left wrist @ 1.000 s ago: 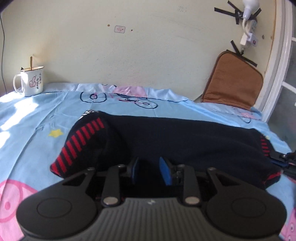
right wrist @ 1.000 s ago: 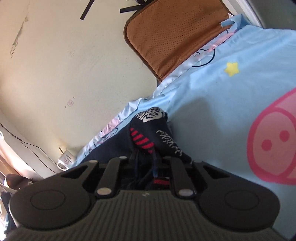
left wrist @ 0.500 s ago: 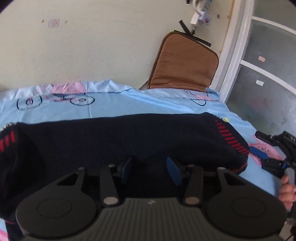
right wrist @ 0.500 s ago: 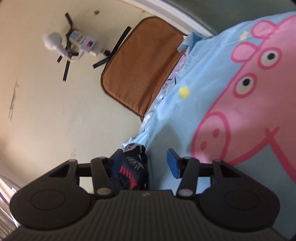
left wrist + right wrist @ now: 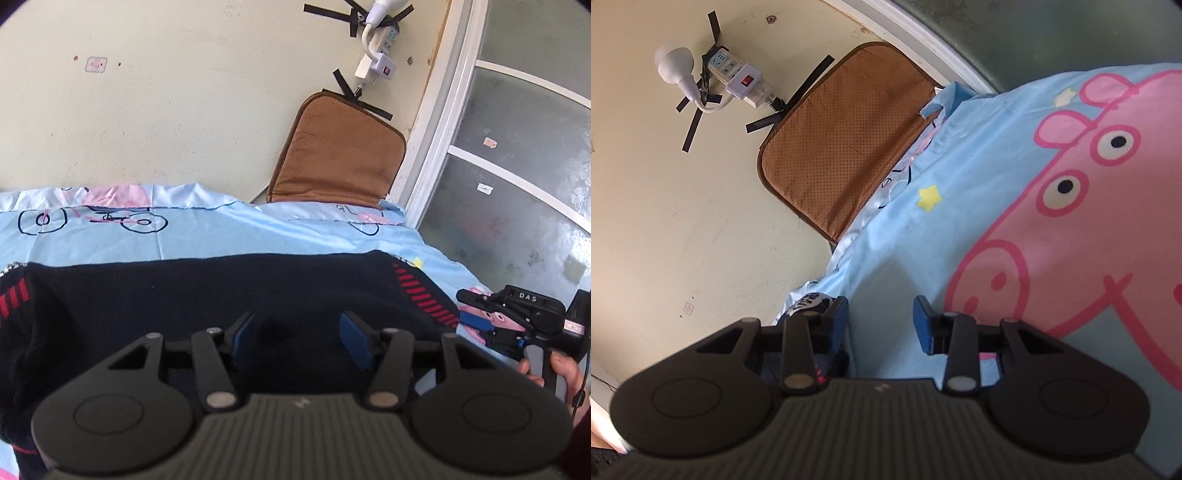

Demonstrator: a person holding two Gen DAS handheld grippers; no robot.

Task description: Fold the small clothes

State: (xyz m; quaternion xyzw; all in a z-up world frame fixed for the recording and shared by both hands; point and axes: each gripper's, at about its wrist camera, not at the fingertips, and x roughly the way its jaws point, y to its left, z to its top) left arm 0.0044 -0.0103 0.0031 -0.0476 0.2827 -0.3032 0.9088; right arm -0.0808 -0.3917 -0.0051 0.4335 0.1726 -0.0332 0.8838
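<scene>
A dark navy sweater (image 5: 221,295) with red-striped cuffs lies flat across the light blue cartoon bed sheet (image 5: 258,236). My left gripper (image 5: 297,336) hovers over its near edge. Its jaws are opening, and the cloth lies under the gap without being pinched. My right gripper (image 5: 467,308) shows at the sweater's right end, held by a hand (image 5: 561,369). In the right wrist view the right gripper (image 5: 880,323) has its jaws closing over bare sheet (image 5: 960,240), with nothing between them. A patterned bit of the sweater (image 5: 809,301) peeks out behind its left finger.
A brown cushion (image 5: 340,155) leans on the cream wall at the bed's far corner. A power strip (image 5: 376,55) is taped to the wall above it. A frosted glass door (image 5: 517,184) borders the bed on the right.
Both grippers were shut on the sweater a second ago and have let it go. The left view has swung to the right, and the right gripper has drawn off the cuff onto the sheet.
</scene>
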